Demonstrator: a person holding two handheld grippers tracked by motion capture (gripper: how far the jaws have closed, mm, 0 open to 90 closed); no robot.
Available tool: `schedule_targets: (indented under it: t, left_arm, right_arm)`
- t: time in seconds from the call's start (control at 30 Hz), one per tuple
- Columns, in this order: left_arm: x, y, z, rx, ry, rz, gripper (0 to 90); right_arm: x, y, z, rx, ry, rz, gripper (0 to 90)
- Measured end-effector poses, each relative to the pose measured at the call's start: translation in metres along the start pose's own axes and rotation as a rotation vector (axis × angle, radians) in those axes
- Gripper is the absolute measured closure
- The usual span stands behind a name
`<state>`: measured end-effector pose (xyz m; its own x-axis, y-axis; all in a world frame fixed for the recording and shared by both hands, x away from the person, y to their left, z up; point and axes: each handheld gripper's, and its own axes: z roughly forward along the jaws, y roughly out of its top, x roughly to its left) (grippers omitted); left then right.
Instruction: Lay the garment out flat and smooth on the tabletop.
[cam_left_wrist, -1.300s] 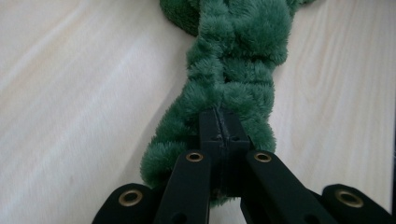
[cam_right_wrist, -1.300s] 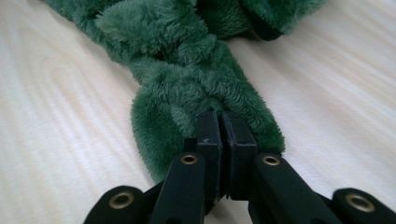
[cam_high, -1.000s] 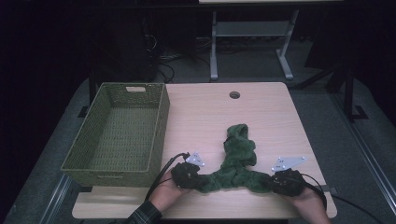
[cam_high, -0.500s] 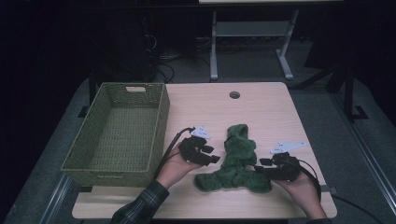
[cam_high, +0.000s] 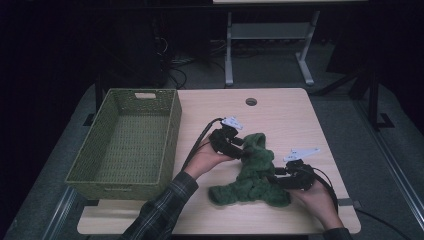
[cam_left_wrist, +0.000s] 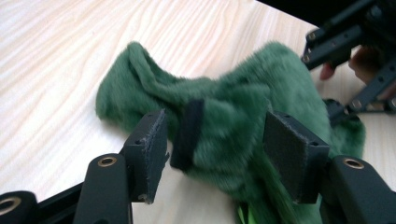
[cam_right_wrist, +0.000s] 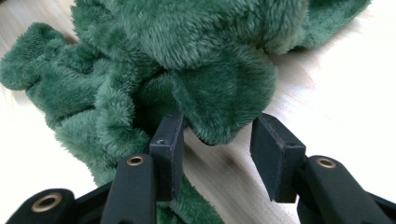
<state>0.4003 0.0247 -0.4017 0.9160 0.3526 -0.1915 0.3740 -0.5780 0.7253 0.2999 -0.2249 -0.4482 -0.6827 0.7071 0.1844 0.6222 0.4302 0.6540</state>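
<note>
The left gripper (cam_left_wrist: 215, 149) has its jaws spread around a fold of the green fleece garment (cam_high: 252, 170); the right gripper (cam_right_wrist: 217, 140) is likewise spread over a fold nearer the table's front edge. The garment lies bunched right of the table's centre, the green woven basket (cam_high: 125, 142) along the left edge. Close squarely on single folds, probably, then lift evenly.

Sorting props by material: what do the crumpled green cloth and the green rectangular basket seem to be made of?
The crumpled green cloth looks like plush fleece, matte and fuzzy, with a dense short pile showing close up. The green rectangular basket looks woven, perhaps of wicker or paper cord: its walls and floor show a fine criss-cross weave. The exact fibre is unclear.
</note>
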Motion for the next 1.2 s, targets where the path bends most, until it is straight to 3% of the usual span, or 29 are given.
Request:
schedule_targets:
  t: [0.1, 0.33, 0.37, 0.53, 0.6, 0.77, 1.0, 1.1, 1.2]
  left_arm:
    - [0.005, 0.001, 0.009, 0.014, -0.014, -0.012, 40.0]
    - [0.010, -0.010, 0.024, 0.039, -0.089, -0.037, 55.7]
    - [0.009, -0.011, 0.026, 0.054, -0.090, -0.030, 56.9]
    - [0.008, -0.017, 0.025, 0.078, -0.090, -0.007, 79.0]
    - [0.008, -0.019, 0.021, 0.076, -0.084, -0.007, 81.9]
    - [0.005, -0.022, 0.000, 0.032, -0.027, -0.013, 84.5]
    - [-0.001, -0.026, -0.042, -0.041, 0.081, -0.055, 85.2]
    - [-0.006, -0.034, -0.051, -0.041, 0.126, -0.074, 85.4]
    - [-0.007, -0.046, -0.050, -0.016, 0.143, -0.105, 85.5]
  right_arm:
    - [-0.001, -0.001, 0.001, -0.004, 0.006, 0.001, 55.6]
    - [-0.005, 0.000, 0.005, -0.005, 0.019, 0.007, 63.5]
    - [-0.006, 0.000, 0.005, -0.006, 0.021, 0.012, 65.2]
    - [-0.007, 0.001, 0.007, 0.000, 0.012, 0.000, 77.4]
    - [-0.007, 0.001, 0.006, -0.006, 0.005, -0.010, 80.0]
    - [-0.007, 0.003, -0.002, -0.021, -0.018, -0.024, 81.8]
    - [-0.009, 0.023, -0.023, -0.069, -0.065, -0.082, 82.1]
    - [-0.010, 0.034, -0.027, -0.074, -0.079, -0.112, 82.4]
    - [-0.012, 0.043, -0.026, -0.062, -0.085, -0.138, 82.8]
